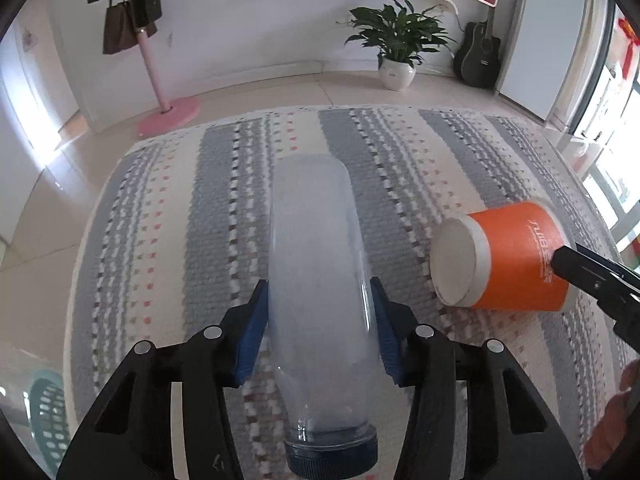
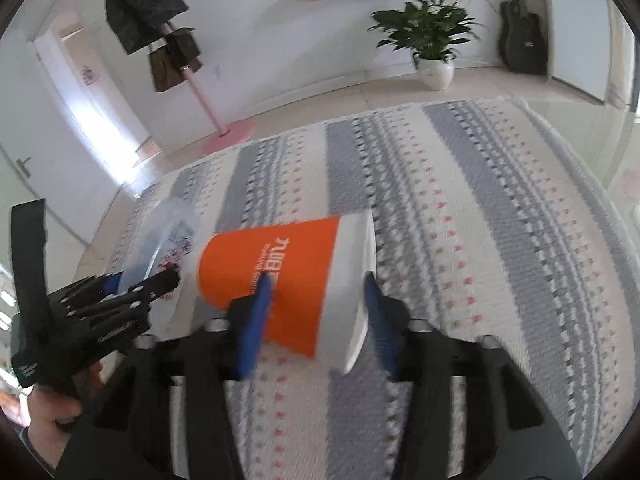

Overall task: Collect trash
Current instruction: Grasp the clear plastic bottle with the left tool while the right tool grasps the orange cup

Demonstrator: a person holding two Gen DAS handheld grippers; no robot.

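Observation:
My left gripper [image 1: 320, 312] is shut on a clear plastic bottle [image 1: 316, 280] with a dark blue cap, held lengthwise with the cap toward the camera. It also shows in the right wrist view [image 2: 160, 236] at the left. My right gripper [image 2: 316, 292] is shut on an orange and white paper cup [image 2: 280, 276], held on its side with the base pointing left. The cup also shows in the left wrist view [image 1: 504, 264], with a right finger [image 1: 592, 276] on it. Both are above a striped rug [image 1: 400, 152].
The grey and cream striped rug [image 2: 480, 220] covers the floor below. A pink coat stand [image 1: 168, 116], a potted plant [image 1: 396, 40] and a black guitar [image 1: 480, 52] stand by the far wall. A green perforated basket [image 1: 44, 420] sits at the lower left.

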